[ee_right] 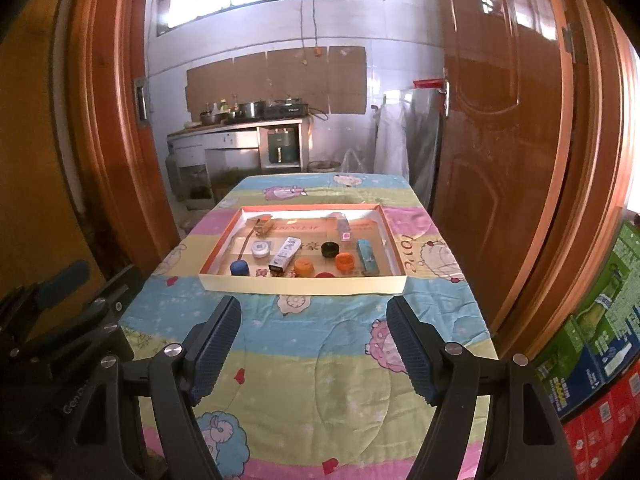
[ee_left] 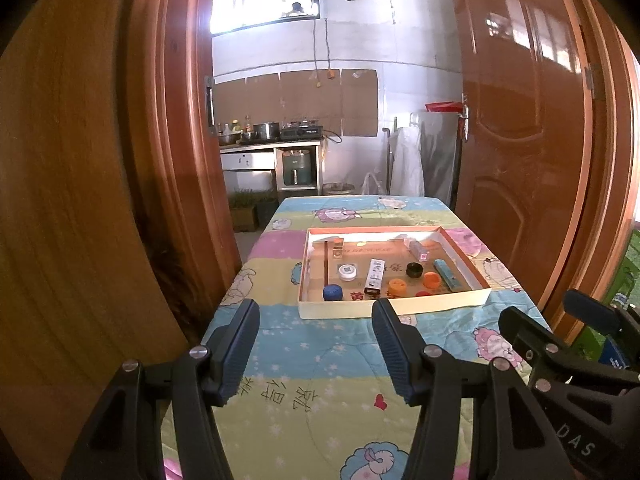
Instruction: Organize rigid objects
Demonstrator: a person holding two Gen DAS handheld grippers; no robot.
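Observation:
A shallow cardboard tray (ee_left: 390, 307) (ee_right: 304, 283) with an orange rim sits mid-table. In it lie a blue cap (ee_left: 333, 292) (ee_right: 239, 267), a white round piece (ee_left: 347, 271), a white box (ee_left: 374, 275) (ee_right: 285, 254), a black cap (ee_left: 414, 269) (ee_right: 330, 249), orange caps (ee_left: 432, 279) (ee_right: 345, 261), a teal box (ee_left: 450, 274) (ee_right: 368, 256) and a brown stick (ee_left: 326, 262). My left gripper (ee_left: 316, 316) is open and empty, short of the tray's near wall. My right gripper (ee_right: 314, 314) is open and empty, also short of it.
The table carries a pastel cartoon quilt (ee_left: 320, 380) (ee_right: 320, 360). Wooden doors (ee_left: 520, 120) (ee_right: 500, 120) stand on both sides. Stacked cartons (ee_right: 600, 340) sit at the right. A kitchen counter (ee_left: 272, 148) is beyond the table.

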